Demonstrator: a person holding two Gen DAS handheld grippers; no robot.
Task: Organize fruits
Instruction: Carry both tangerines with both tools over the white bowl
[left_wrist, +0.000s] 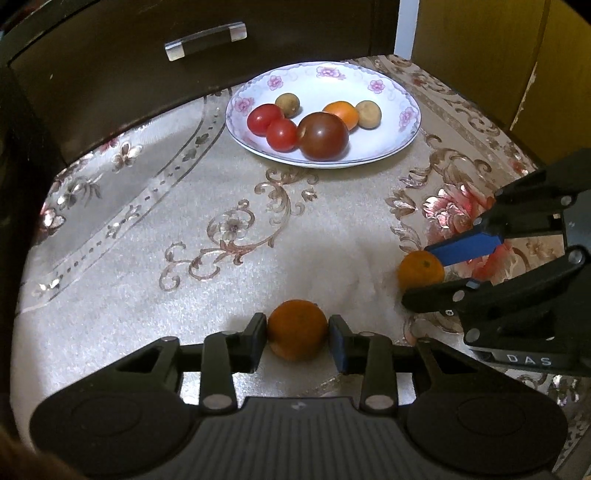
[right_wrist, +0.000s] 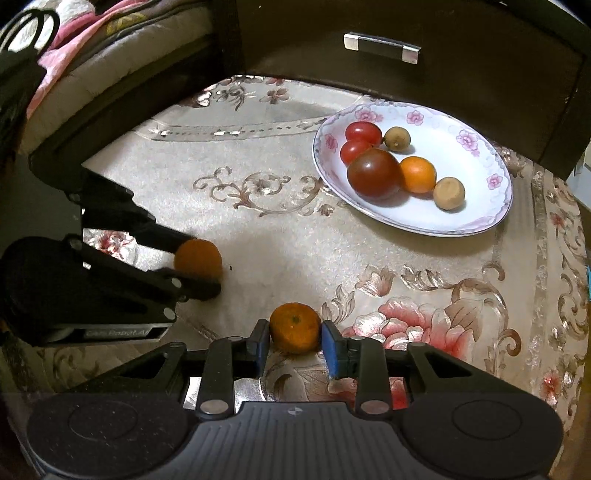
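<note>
While each gripper has an orange between its fingers, neither grasp looks secure yet. Left gripper (left_wrist: 297, 338): fingers touching both sides of the left orange (left_wrist: 297, 329), closed on it, fruit sitting on the cloth. Right gripper (right_wrist: 294, 341): fingers bracket the right orange (right_wrist: 294, 327); left pad touches, right pad seems just at the skin, so probably gripping, contact not fully clear.

Risks:
- Round, smooth fruit held near the fingertips; a fast lift could let it roll out forward.
- Squeezing too hard would bruise or split the peel.
- Both grippers sit near each other; moving both toward the plate (left_wrist: 388, 79) at once risks a collision.
- Plate is already crowded: two red tomatoes (left_wrist: 271, 125), a dark tomato (left_wrist: 324, 136), an orange fruit (left_wrist: 341, 112) and two brownish fruits (left_wrist: 368, 113). Dropping an orange from height could knock one over the shallow rim.
- Glossy cloth (left_wrist: 258, 229) looks slick; a dropped orange would likely roll.

Counter is covered in that floral beige cloth, plate at the far side. Behind it, a dark cabinet with a drawer handle (left_wrist: 205, 40). Bedding (right_wrist: 92, 40) shows far left in the right wrist view.
</note>
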